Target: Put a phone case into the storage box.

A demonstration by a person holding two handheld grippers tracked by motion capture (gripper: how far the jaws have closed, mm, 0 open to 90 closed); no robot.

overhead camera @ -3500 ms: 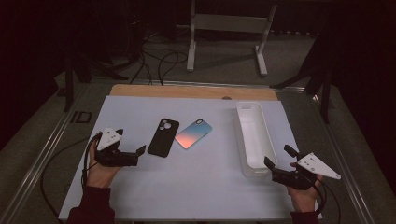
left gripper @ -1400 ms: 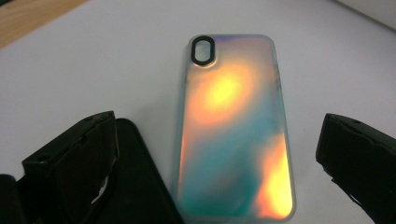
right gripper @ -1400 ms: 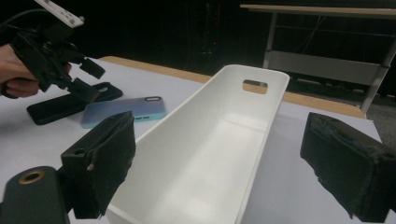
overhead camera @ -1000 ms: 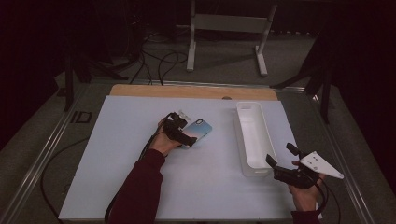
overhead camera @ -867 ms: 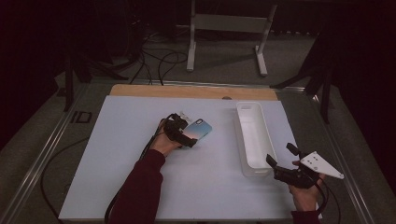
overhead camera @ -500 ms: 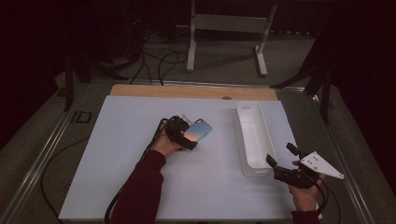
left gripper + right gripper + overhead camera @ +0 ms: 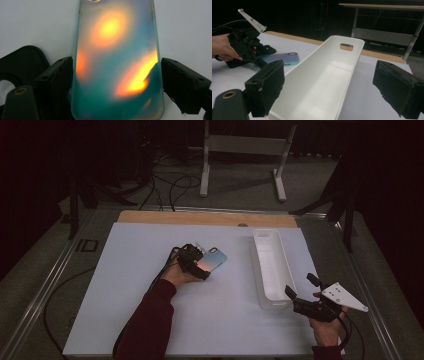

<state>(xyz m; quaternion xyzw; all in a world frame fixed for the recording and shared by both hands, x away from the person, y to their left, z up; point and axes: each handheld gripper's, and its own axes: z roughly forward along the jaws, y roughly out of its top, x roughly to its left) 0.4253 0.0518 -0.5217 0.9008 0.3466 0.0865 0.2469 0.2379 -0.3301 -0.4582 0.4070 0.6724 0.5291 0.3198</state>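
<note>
A phone with a teal and orange back (image 7: pixel 215 260) lies flat in the middle of the white table top. My left gripper (image 7: pixel 202 265) is at its near end, open, one jaw on each side of the phone (image 7: pixel 115 62), very close to its long edges. A black phone (image 7: pixel 22 60) lies beside it on the left. My right gripper (image 7: pixel 301 286) is open with nothing between its jaws, held by the near end of an empty long white bin (image 7: pixel 272 270). In the right gripper view the bin (image 7: pixel 329 82) runs away from the jaws, with the left gripper (image 7: pixel 244 45) and the phone (image 7: pixel 284 58) beyond.
A wooden strip (image 7: pixel 200 217) edges the far side of the table. Behind it stand a metal frame (image 7: pixel 240 150) and cables on the floor. Bare white table top (image 7: pixel 225 320) lies in front of both hands.
The left hand has come from the table's left front to the two phones and now has its jaws around the teal one. The right gripper has hardly moved.
</note>
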